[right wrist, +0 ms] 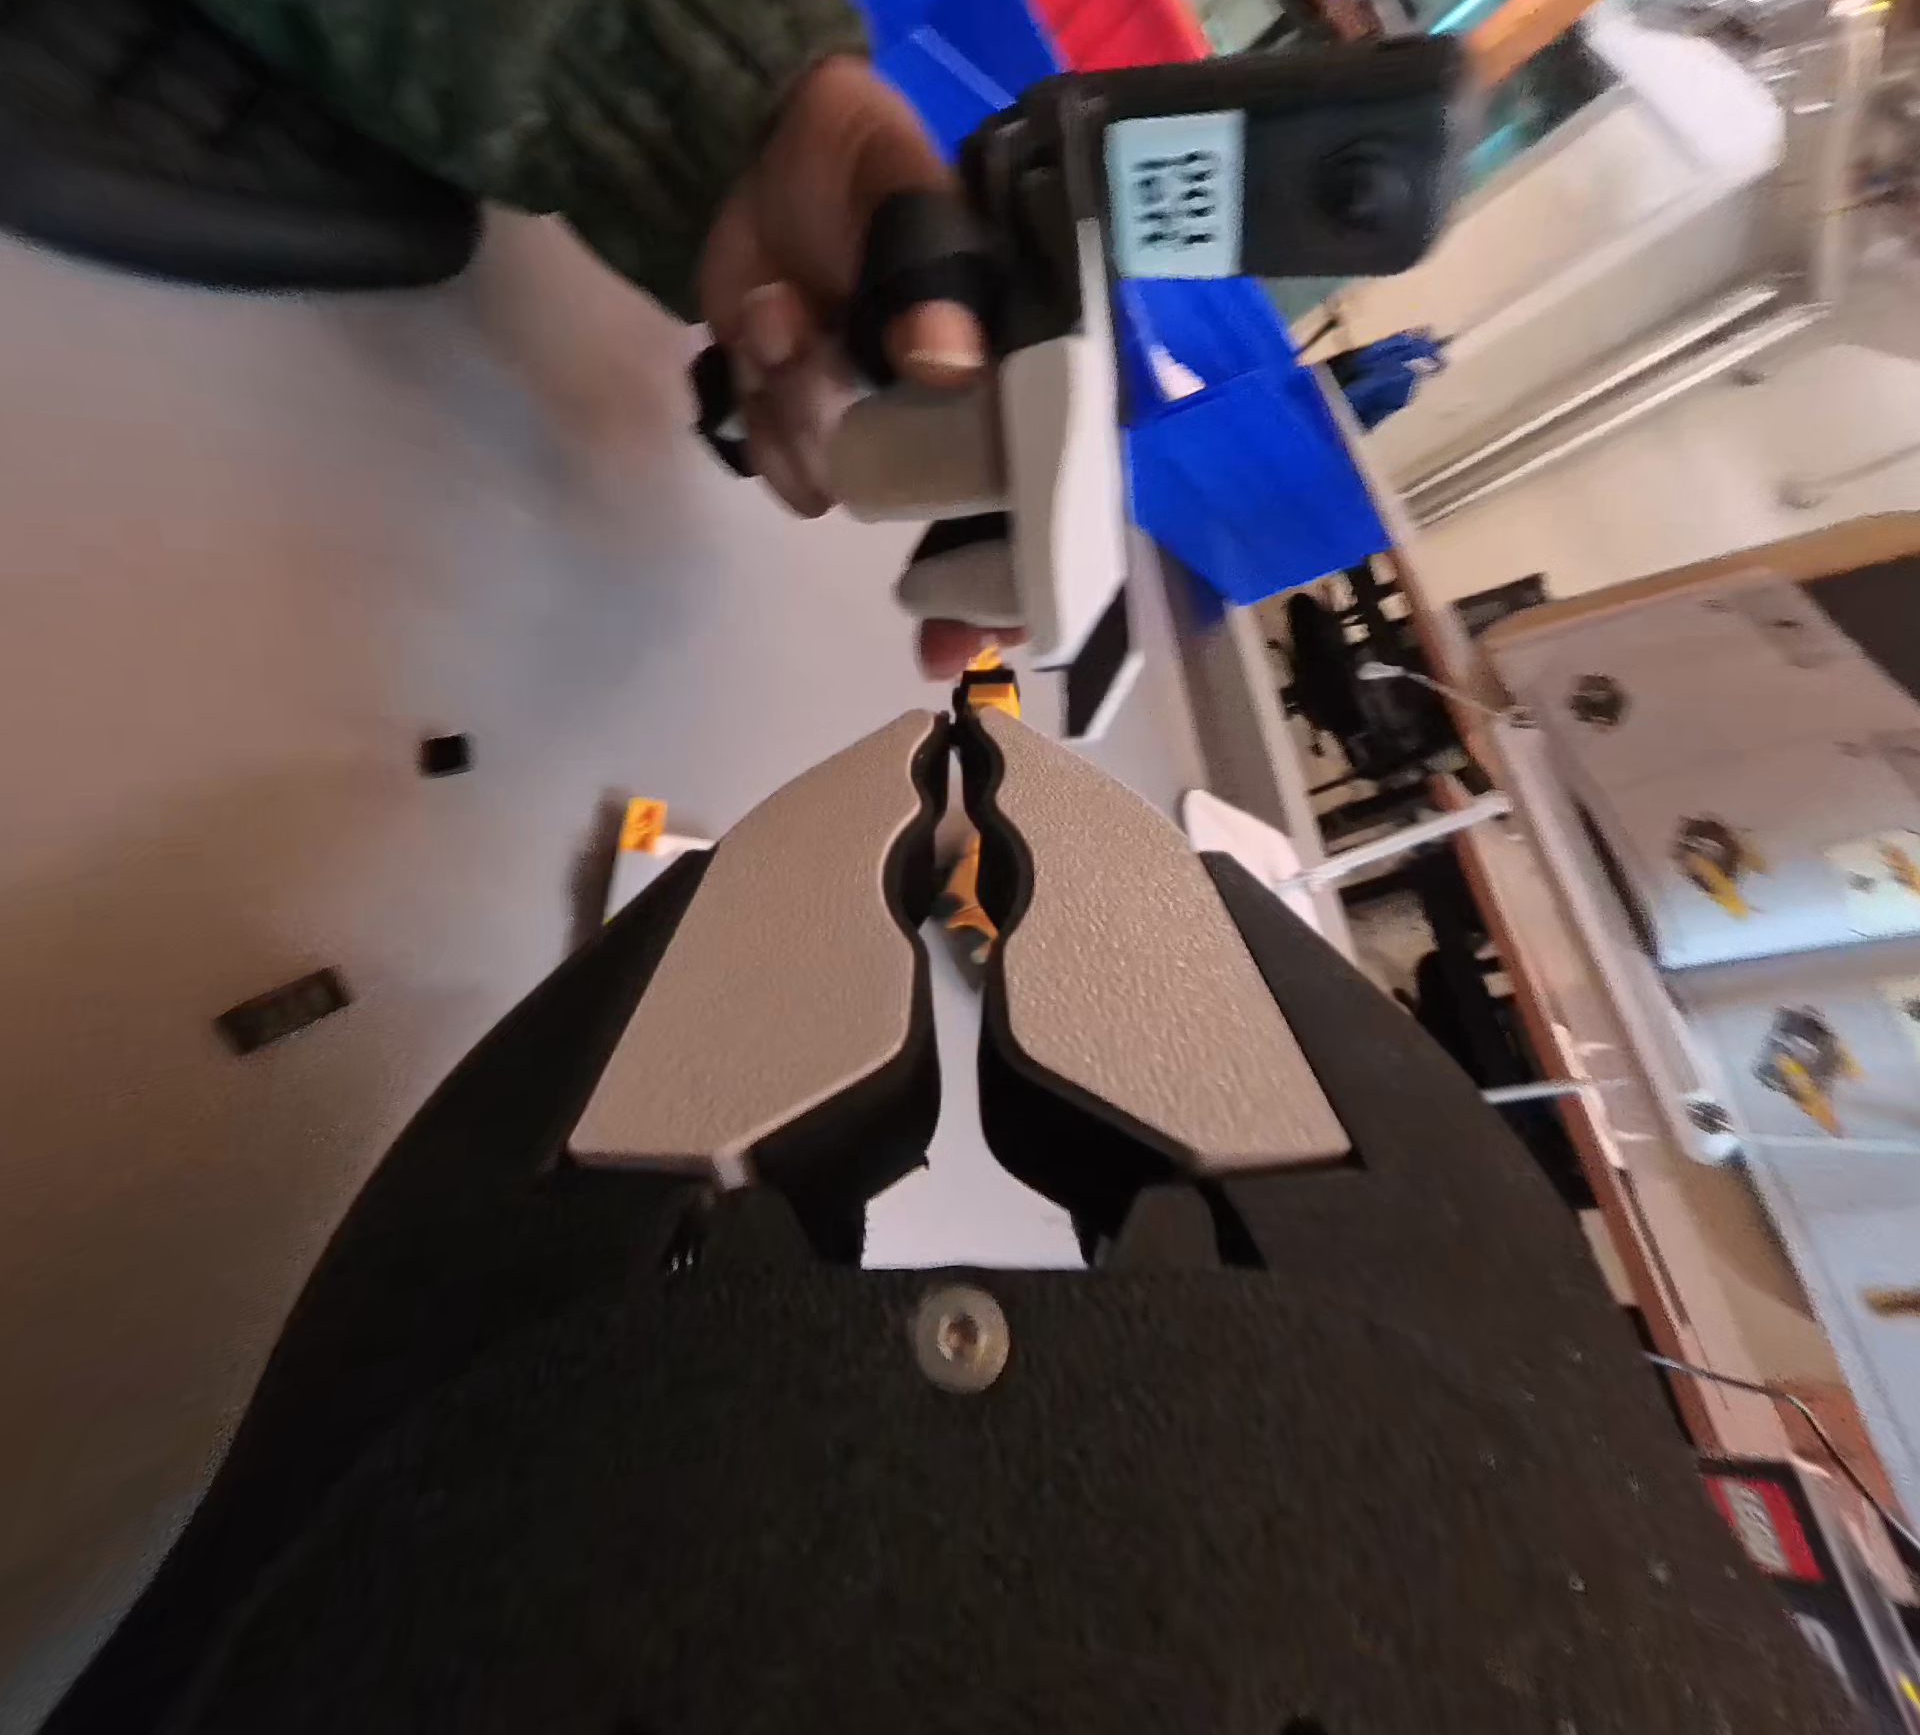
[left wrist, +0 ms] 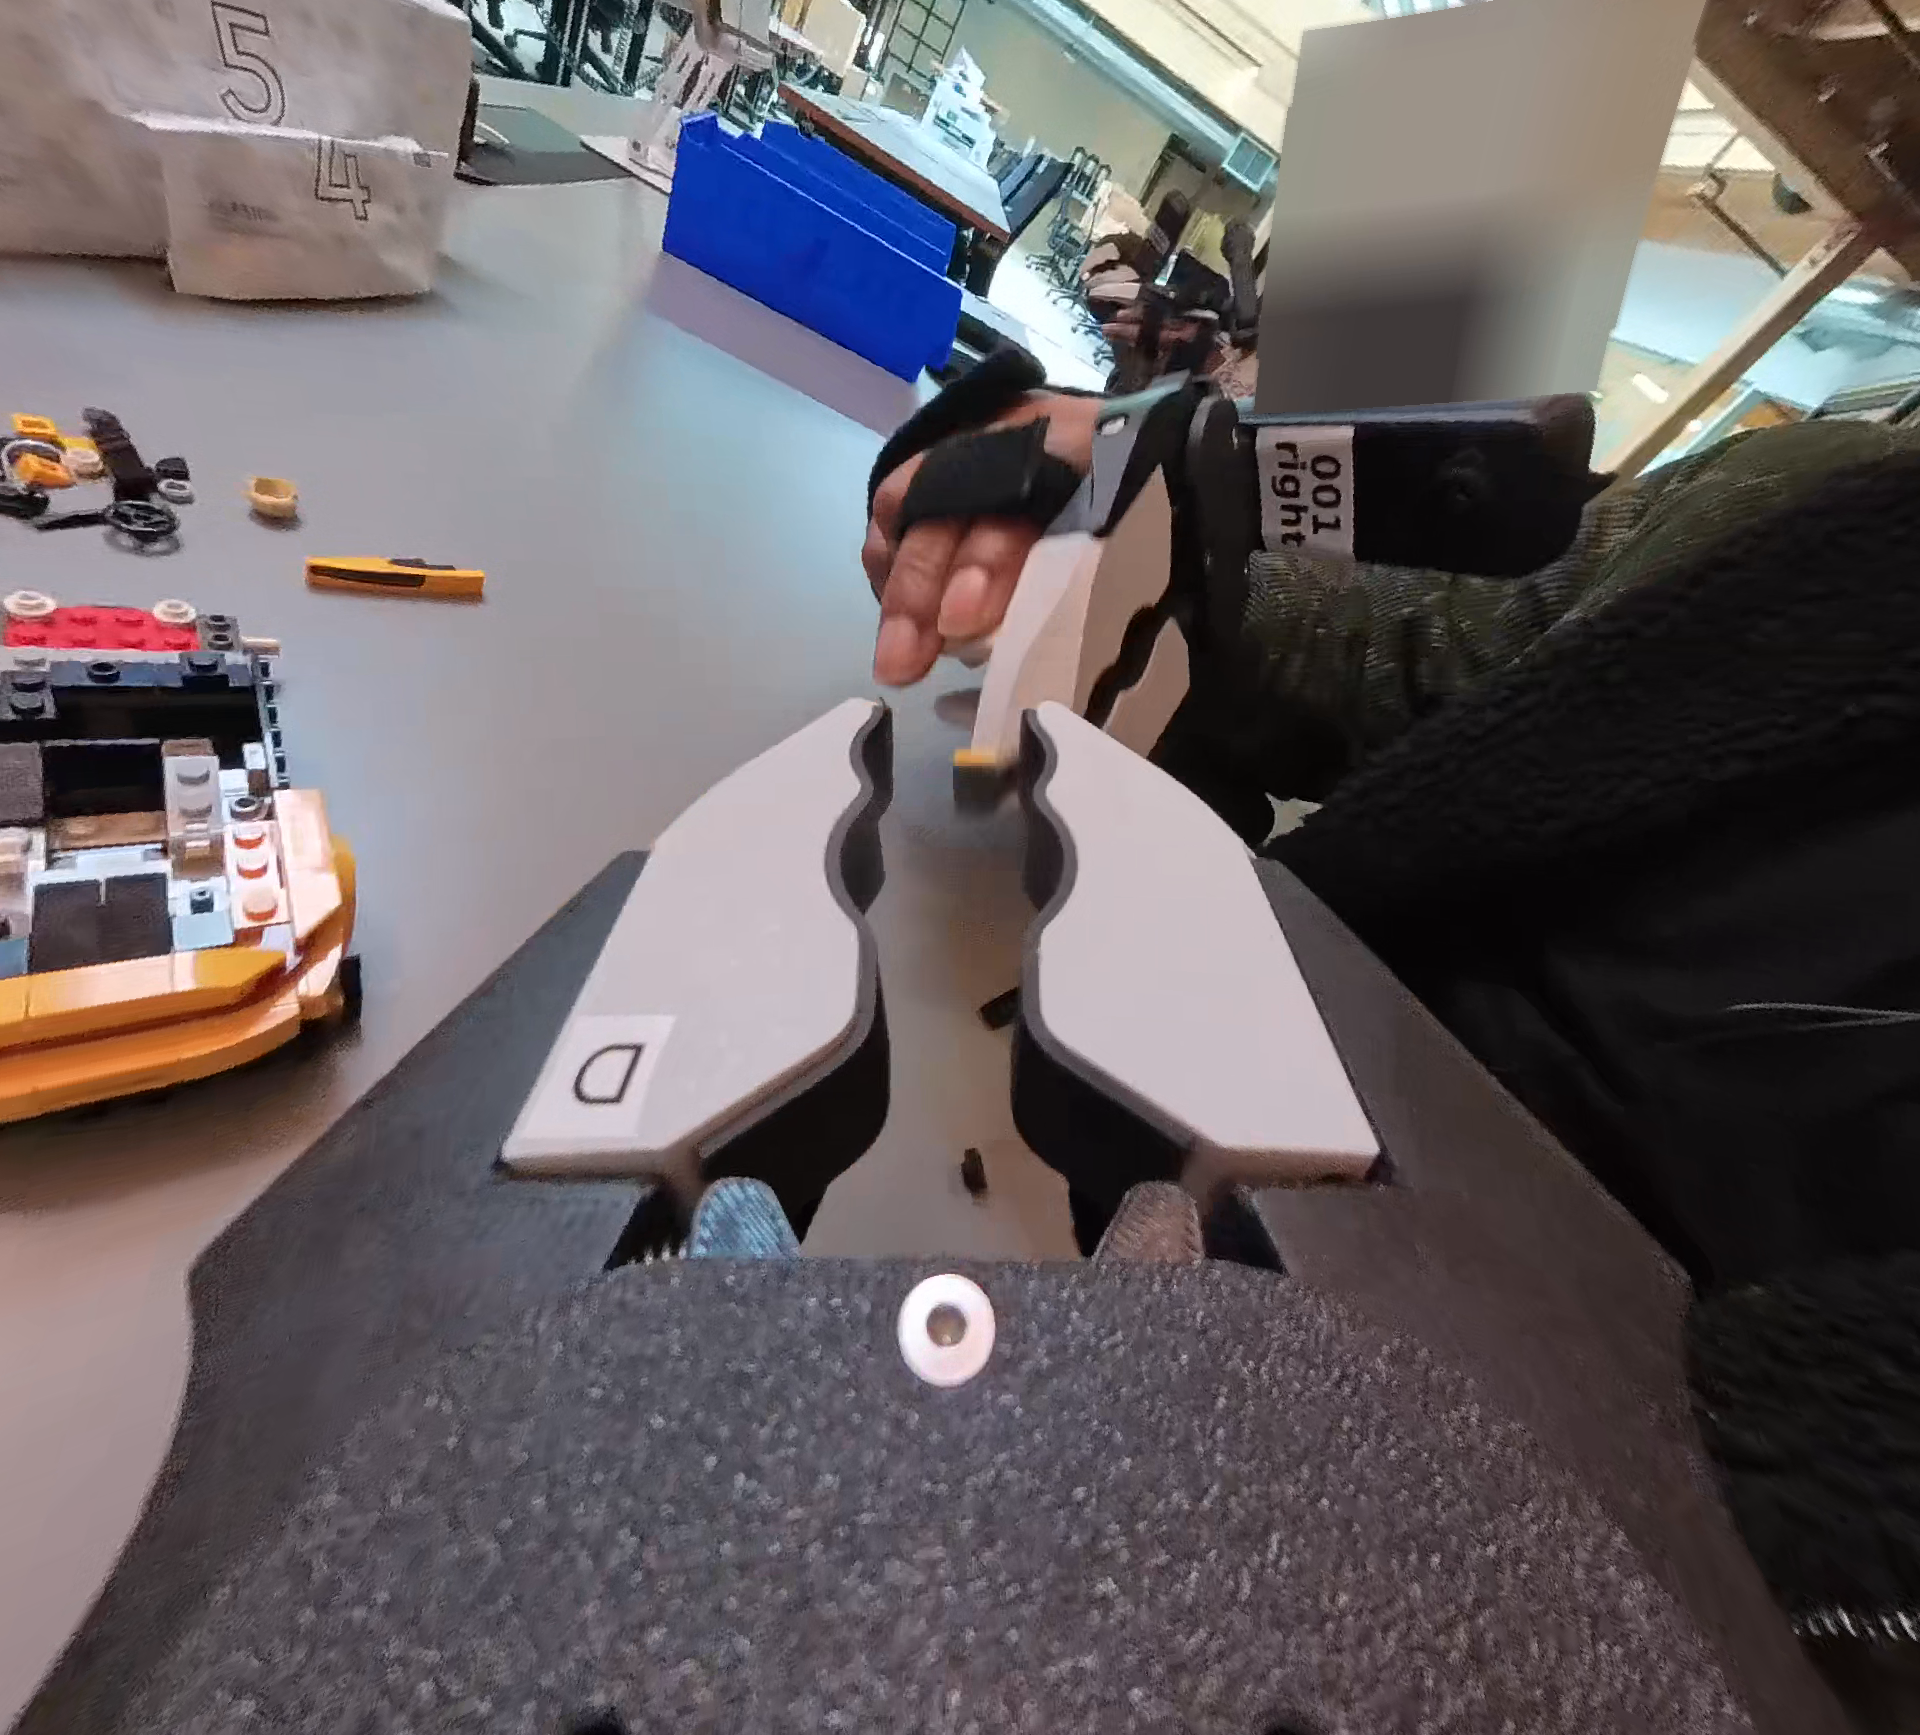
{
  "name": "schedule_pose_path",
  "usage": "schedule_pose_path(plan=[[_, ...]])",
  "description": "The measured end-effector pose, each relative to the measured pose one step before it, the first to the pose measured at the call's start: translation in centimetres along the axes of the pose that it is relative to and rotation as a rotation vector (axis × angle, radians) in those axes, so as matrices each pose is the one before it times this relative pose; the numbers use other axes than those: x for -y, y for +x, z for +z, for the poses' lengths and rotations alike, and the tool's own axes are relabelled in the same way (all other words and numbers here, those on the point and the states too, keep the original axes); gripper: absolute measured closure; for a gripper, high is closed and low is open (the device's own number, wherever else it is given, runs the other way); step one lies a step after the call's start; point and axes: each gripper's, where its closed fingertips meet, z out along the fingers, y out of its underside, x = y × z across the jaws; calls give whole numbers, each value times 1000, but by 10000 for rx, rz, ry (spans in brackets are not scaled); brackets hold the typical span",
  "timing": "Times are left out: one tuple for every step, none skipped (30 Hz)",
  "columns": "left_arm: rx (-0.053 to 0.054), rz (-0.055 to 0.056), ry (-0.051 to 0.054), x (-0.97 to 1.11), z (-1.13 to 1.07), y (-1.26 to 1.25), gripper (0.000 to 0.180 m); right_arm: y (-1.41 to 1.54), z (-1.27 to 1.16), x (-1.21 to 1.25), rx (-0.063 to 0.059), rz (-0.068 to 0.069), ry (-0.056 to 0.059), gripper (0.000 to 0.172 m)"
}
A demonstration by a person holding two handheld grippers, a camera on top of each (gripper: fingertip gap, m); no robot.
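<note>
the left gripper (left wrist: 956,729) hangs over the desk (left wrist: 623,438) with its jaws spread, nothing between them. the right gripper (right wrist: 961,724) is clenched on a small orange-and-black brick piece (right wrist: 992,698), pinched at the fingertips just in front of the left one. a half-built orange toy car (left wrist: 156,906) sits at the desk's left edge, with loose parts (left wrist: 94,480) and a flat orange piece (left wrist: 395,577) beyond it. white numbered bags (left wrist: 239,127) and a blue bin (left wrist: 810,251) stand at the far edge. both grippers carry labels.
</note>
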Motion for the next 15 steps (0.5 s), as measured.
schedule_pose_path(plan=[[-9, 120, -79, -119, 177, 144, 157, 864, -289, 241, -447, 98, 195, 170], [-21, 137, -24, -72, 238, 189, 156, 659, -237, 166, -325, 119, 140, 170], [-57, 139, 112, 121, 223, 253, 158, 461, -203, 220, -231, 111, 163, 170], [-60, 121, 139, 225, 167, 281, 161, 333, -137, 243, -185, 70, 158, 170], [-20, 107, 39, 152, 117, 218, 166, 263, -78, 156, -147, 29, 82, 170], [38, 130, 57, 166, 61, 121, 168, 200, -51, 109, -114, 17, 46, 170], [22, 101, 90, 202, -15, 145, 171, 104, -49, 88, -57, 23, 61, 170], [21, 54, 36, 107, -50, 90, 174, 32, -27, 70, 8, 51, 59, 170], [11, 30, 38, 101, -18, 94, 174, 42, -33, 105, -7, 41, 86, 170], [-16, -4, 34, 73, -9, 79, 174, 28, -13, 92, -21, -5, 63, 170], [-37, -35, 68, 110, 8, 70, 171, 56, -6, 8, -46, -37, -6, 170], [-90, -90, 71, 107, 11, 122, 169, 65, 7, -11, -63, -67, 6, 169], [2, -39, -14, -15, 20, -6, 169, 23, -23, 13, -21, -43, 18, 170], [115, 52, -4, -12, -5, -146, 170, 33, -3, -33, -34, -57, -12, 170], [66, 53, 32, 34, -19, -83, 170, 6, 23, -41, -52, -131, -28, 170]])
